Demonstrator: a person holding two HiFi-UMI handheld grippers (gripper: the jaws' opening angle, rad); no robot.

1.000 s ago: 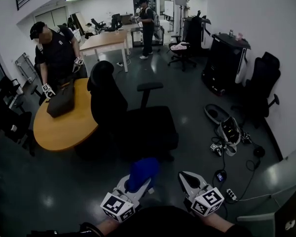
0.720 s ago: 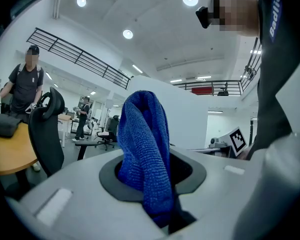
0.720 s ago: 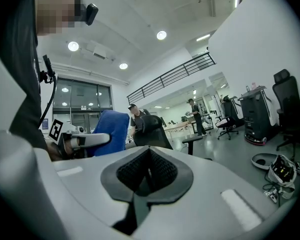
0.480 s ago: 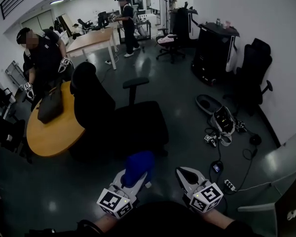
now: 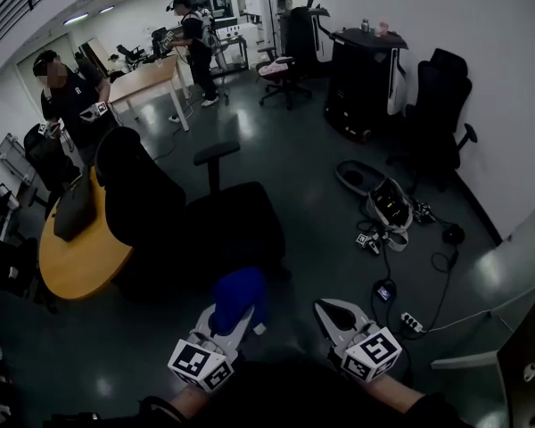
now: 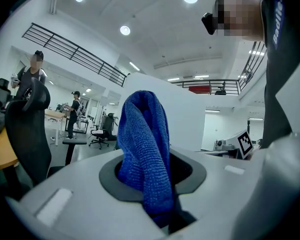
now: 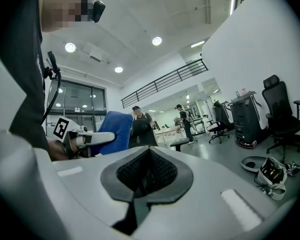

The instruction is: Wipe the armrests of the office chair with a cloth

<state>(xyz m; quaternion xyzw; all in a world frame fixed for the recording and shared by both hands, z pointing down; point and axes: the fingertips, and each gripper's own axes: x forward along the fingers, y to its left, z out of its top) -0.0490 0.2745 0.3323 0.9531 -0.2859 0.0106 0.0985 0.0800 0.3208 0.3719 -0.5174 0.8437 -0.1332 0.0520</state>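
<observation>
The black office chair (image 5: 192, 226) stands ahead of me on the dark floor, its back to the left and one armrest (image 5: 216, 152) raised on the far side. My left gripper (image 5: 225, 321) is held low in front of me, shut on a blue cloth (image 5: 239, 292) that bunches up out of its jaws. The left gripper view shows the cloth (image 6: 144, 144) pinched in the left gripper (image 6: 155, 184), with the chair back (image 6: 27, 129) and armrest (image 6: 75, 142) beyond. My right gripper (image 5: 334, 315) sits beside it, well short of the chair. The right gripper (image 7: 146, 171) is shut and empty.
A round wooden table (image 5: 71, 261) with a dark bag (image 5: 74, 208) stands left of the chair, a person (image 5: 67, 96) behind it. Bags and cables (image 5: 388, 208) and a power strip (image 5: 410, 321) lie on the floor to the right. A black cabinet (image 5: 361, 78) lines the right wall.
The chair and table have slid left in the head view as I shifted. Both grippers stay low in front of me, the cloth still held. The person at the table lifted their hands.
</observation>
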